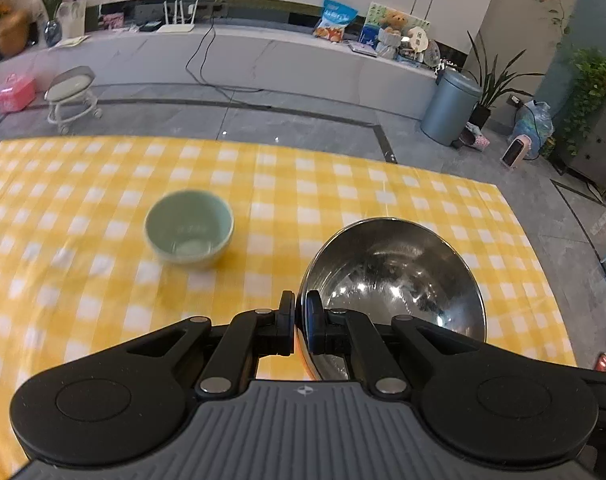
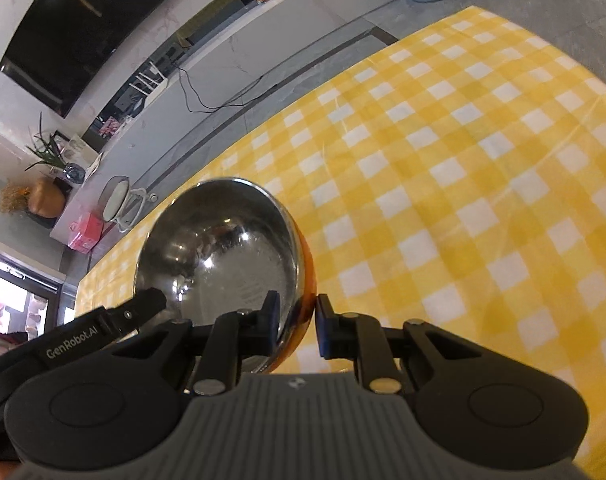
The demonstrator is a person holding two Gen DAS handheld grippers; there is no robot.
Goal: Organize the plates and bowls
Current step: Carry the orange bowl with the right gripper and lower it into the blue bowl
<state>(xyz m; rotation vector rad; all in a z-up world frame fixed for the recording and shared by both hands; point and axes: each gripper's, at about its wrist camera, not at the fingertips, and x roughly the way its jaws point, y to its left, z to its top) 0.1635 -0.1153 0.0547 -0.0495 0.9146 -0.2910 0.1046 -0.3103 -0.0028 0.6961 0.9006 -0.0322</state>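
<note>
A steel bowl (image 1: pixel 391 272) with a shiny inside and an orange outer wall is held tilted above the yellow checked tablecloth (image 1: pixel 343 184). My left gripper (image 1: pixel 301 300) is shut on its near left rim. In the right wrist view the same steel bowl (image 2: pixel 219 248) has my right gripper (image 2: pixel 299 304) shut on its right rim, one pad inside and one on the orange wall. The left gripper's fingers (image 2: pixel 143 308) show at the bowl's left edge. A pale green bowl (image 1: pixel 189 228) stands upright on the cloth to the left, apart from both grippers.
The checked cloth (image 2: pixel 463 160) stretches bare to the right of the steel bowl. Beyond the table's far edge are a grey floor, a white stool (image 1: pixel 73 92), a grey bin (image 1: pixel 449 108) and a long white shelf (image 1: pixel 263 52).
</note>
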